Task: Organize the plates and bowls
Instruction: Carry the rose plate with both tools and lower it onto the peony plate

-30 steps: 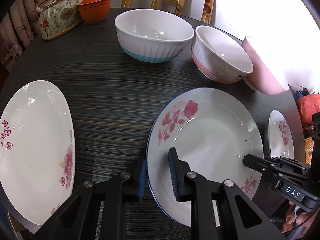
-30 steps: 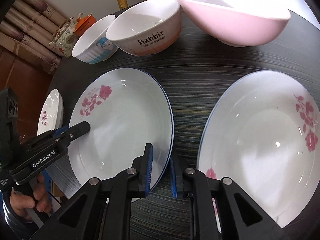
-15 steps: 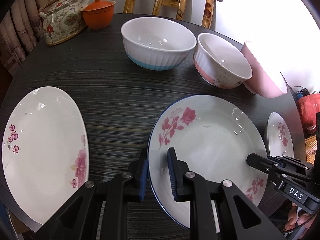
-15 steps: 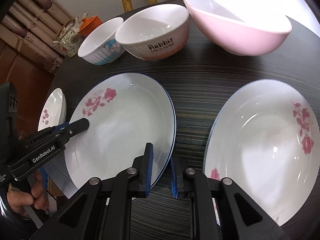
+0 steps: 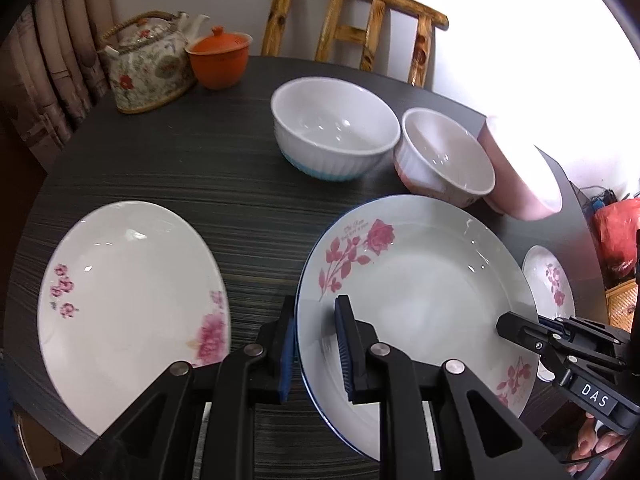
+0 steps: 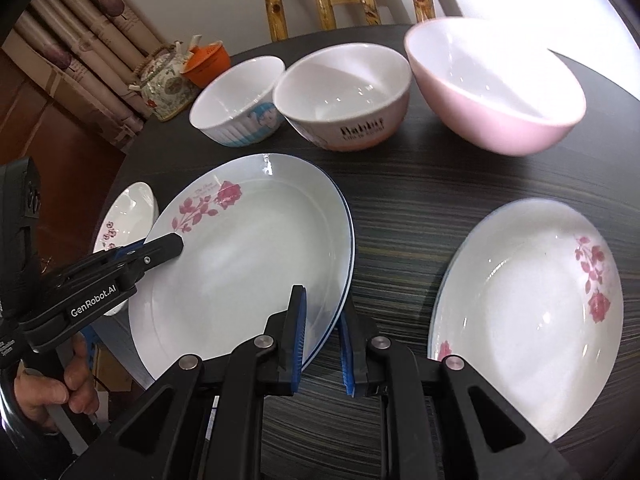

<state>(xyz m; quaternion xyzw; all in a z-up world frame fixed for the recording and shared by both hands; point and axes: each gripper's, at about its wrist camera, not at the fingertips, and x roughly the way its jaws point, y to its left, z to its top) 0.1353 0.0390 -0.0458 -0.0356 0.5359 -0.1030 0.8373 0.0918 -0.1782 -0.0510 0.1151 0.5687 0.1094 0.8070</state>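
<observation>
On the dark striped round table [image 5: 240, 168], a white plate with pink blossoms [image 5: 128, 292] lies at the left. The left gripper [image 5: 316, 344] clamps the near-left rim of the white rose-patterned plate with a blue edge [image 5: 420, 292]; the right gripper [image 6: 322, 336] pinches its opposite rim. A second rose-patterned plate [image 6: 532, 308] lies just right of it, likely the stacking target.
</observation>
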